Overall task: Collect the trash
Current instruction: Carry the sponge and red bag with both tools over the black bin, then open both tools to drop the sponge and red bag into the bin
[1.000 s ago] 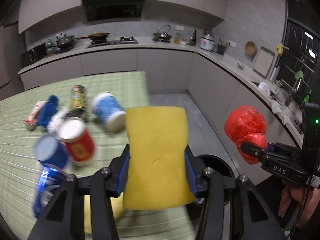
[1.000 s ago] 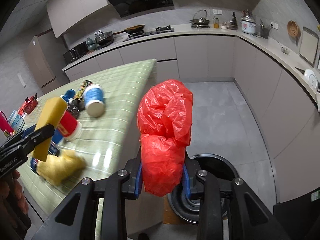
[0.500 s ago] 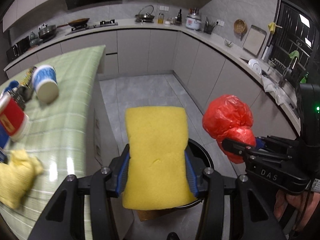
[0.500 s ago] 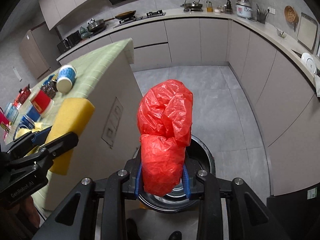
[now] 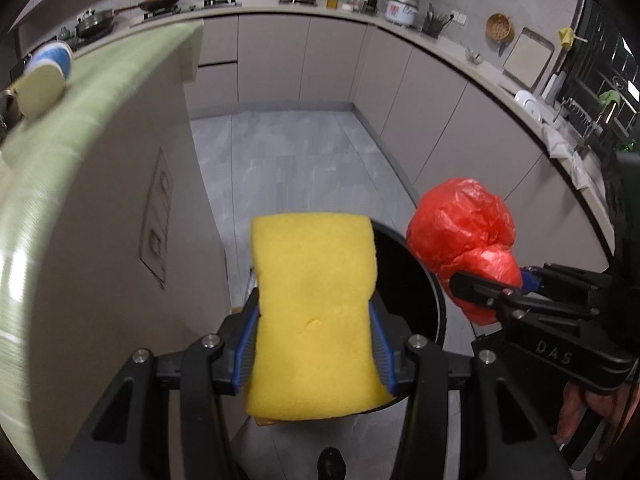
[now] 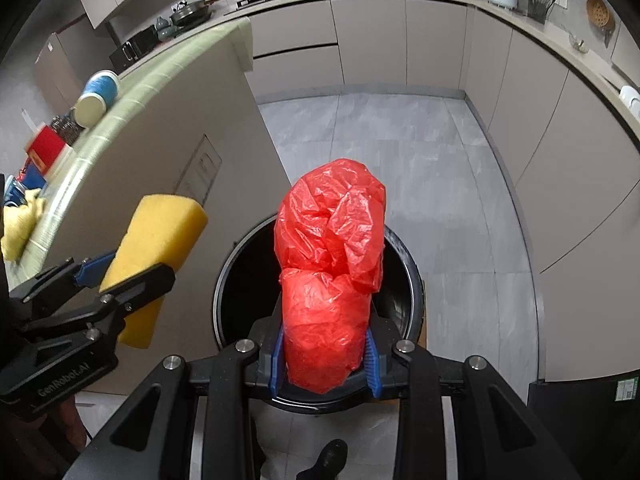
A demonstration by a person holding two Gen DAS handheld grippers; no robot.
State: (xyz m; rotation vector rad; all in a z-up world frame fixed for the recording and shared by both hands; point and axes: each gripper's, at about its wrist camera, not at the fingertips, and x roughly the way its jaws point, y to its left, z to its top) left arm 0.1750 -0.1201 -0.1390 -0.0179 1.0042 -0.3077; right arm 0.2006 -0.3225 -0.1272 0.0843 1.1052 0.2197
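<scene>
My left gripper is shut on a yellow sponge, held over the near-left rim of a round black trash bin on the floor. My right gripper is shut on a crumpled red plastic bag, held above the bin's open mouth. In the right wrist view the sponge hangs left of the bin. In the left wrist view the red bag hangs at the bin's right rim.
The green-clothed island stands left of the bin with a blue cup, a red can and a yellow cloth on it. Grey cabinets curve around the tiled floor. A shoe shows below.
Both grippers have moved off the island, down and toward the bin, still holding the sponge and the red bag. The bin now lies right under them.
</scene>
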